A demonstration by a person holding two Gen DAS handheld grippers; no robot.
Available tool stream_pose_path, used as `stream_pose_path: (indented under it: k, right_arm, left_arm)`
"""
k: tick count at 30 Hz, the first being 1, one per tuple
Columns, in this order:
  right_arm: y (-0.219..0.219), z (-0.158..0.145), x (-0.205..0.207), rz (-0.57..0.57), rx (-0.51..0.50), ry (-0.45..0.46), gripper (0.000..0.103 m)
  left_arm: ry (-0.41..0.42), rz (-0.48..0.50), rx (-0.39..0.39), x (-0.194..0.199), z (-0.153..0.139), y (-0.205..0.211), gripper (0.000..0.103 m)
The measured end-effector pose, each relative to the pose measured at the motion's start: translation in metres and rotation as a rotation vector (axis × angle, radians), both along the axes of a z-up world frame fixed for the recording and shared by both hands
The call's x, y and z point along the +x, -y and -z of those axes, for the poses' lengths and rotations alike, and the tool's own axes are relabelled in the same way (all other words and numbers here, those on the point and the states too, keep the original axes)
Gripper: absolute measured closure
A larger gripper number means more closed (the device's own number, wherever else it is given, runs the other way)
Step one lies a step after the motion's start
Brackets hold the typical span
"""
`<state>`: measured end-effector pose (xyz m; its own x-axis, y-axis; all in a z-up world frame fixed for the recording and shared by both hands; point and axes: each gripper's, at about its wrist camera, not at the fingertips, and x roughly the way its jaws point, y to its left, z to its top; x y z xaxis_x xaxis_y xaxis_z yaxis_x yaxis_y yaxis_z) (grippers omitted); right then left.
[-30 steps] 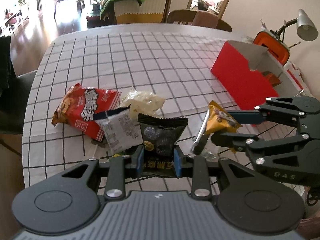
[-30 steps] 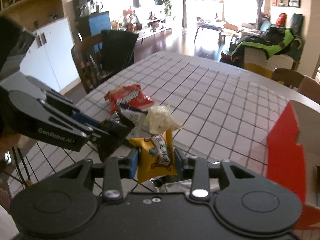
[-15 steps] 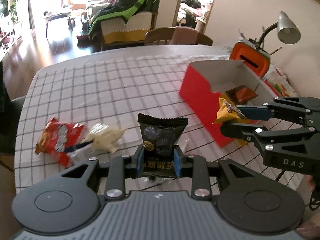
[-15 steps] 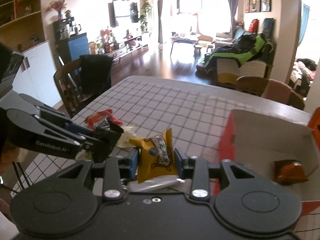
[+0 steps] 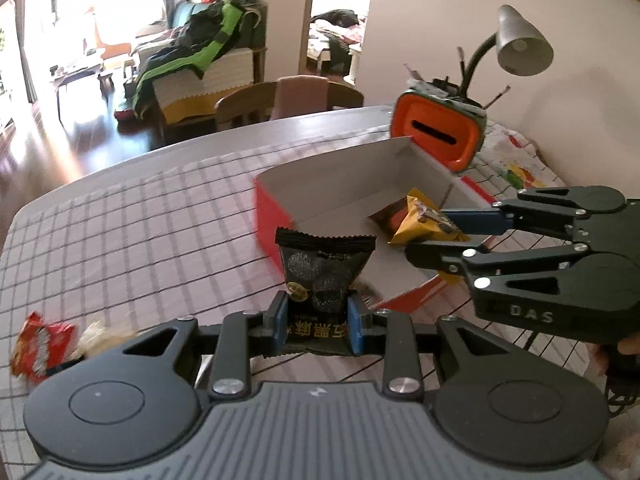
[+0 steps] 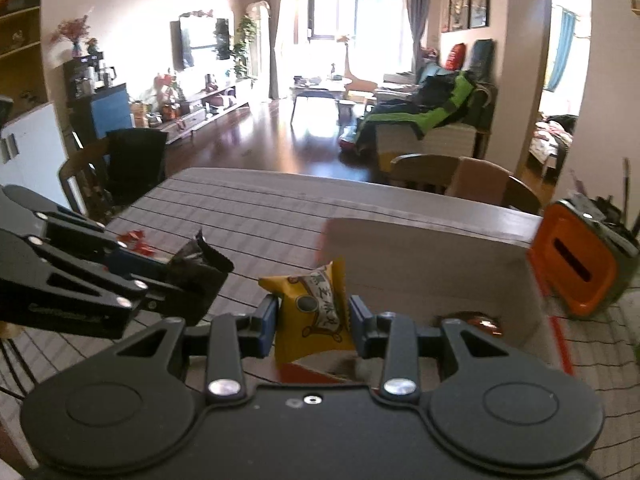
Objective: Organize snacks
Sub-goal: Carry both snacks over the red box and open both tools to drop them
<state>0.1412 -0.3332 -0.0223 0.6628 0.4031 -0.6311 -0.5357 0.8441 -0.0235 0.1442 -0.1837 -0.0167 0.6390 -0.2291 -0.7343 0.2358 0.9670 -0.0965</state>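
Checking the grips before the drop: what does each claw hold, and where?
Left claw: black snack packet, pinched near its bottom. Right claw: yellow snack packet, pinched across its middle.

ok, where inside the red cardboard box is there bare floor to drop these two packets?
Red cardboard box: the white floor is bare along the left, near the red wall. An orange-brown packet crowds the right end. Outside, the checked tablecloth is bare between box and red snack bag.

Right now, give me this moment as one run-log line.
left gripper: shut on black snack packet | right gripper: shut on yellow snack packet, over red box | box holds orange packet | red bag on table
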Motion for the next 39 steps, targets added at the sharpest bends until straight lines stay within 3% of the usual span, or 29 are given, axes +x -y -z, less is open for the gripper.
stream_pose_path:
  k: [13, 24, 39]
  right_arm:
    - [0.069, 0.024, 0.050, 0.095, -0.021, -0.061, 0.067]
    - [0.117, 0.061, 0.098, 0.183, -0.016, -0.257, 0.067]
    - [0.107, 0.086, 0.128, 0.109, -0.121, -0.363, 0.066]
  left_arm:
    - [-0.010, -0.005, 0.050, 0.050, 0.010, 0.082, 0.074]
    - [-0.162, -0.095, 0.066, 0.113, 0.045, 0.104, 0.074]
    - [-0.376, -0.170, 0.105, 0.166, 0.091, 0.112, 0.074]
